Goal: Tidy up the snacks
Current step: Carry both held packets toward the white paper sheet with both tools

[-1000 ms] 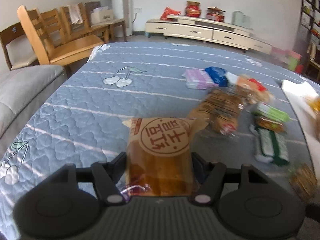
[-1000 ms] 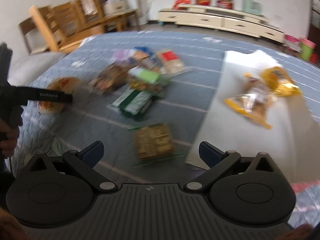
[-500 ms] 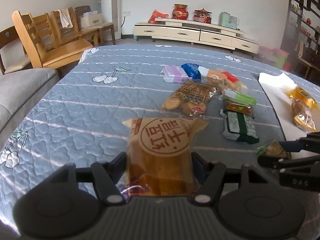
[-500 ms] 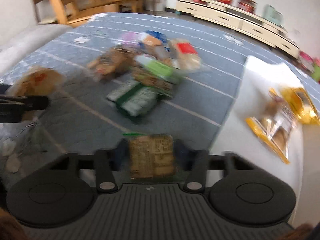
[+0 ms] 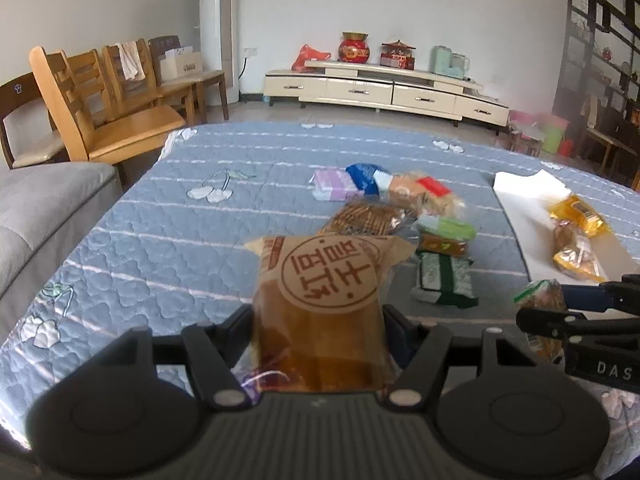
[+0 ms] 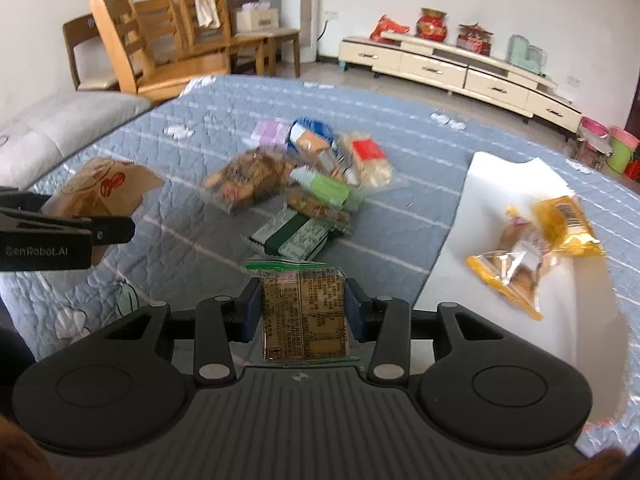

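Note:
My left gripper (image 5: 320,320) is shut on a brown bread packet (image 5: 320,296) with a round red stamp, held above the blue quilt (image 5: 168,240). My right gripper (image 6: 303,304) is shut on a small green-edged biscuit packet (image 6: 304,312), lifted off the quilt. It also shows in the left wrist view (image 5: 540,300) at the right. A pile of snack packets (image 6: 296,184) lies mid-quilt. Two yellow packets (image 6: 536,240) lie on a white sheet (image 6: 500,184) at the right.
A grey sofa (image 5: 36,208) borders the quilt on the left. Wooden chairs (image 5: 112,108) stand behind it. A low cream cabinet (image 5: 384,92) runs along the far wall. Green and pink buckets (image 6: 616,148) stand on the floor at far right.
My right gripper closed on the green-edged biscuit packet and lifted it off the quilt. My left gripper kept hold of the bread packet and swung a little to the right.

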Available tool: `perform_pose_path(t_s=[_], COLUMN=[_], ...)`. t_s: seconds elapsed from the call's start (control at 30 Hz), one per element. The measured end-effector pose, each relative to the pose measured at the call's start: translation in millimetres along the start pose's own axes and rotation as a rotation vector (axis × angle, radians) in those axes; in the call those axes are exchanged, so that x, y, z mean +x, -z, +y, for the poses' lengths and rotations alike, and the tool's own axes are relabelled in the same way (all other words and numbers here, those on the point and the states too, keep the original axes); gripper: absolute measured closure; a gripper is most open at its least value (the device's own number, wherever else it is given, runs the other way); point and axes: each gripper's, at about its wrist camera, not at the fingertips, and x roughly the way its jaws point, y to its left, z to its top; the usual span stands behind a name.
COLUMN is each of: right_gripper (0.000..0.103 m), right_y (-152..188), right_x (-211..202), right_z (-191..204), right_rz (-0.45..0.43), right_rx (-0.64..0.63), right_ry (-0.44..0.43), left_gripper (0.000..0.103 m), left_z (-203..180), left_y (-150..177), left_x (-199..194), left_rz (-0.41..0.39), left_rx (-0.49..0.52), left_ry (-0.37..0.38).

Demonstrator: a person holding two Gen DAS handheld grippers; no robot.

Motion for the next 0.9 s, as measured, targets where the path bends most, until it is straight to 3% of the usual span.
perform_pose_path(t_s=[0.5,0.9], right_gripper=[0.051,0.051], right_y=[8,19], right_x=[-66,-93], right_z=[-2,-12], right_rz=[-0.110,-0.163], right_rx=[0.035,0.066], right_ry=[0.023,0.051], left_gripper=[0.036,0.036], left_z=[-23,-36], left_y=[-3,-3], left_x=[-46,-65], left_rz=[-0.074,-0.107], left_rx=[0.047,0.077], left_ry=[0.018,0.027])
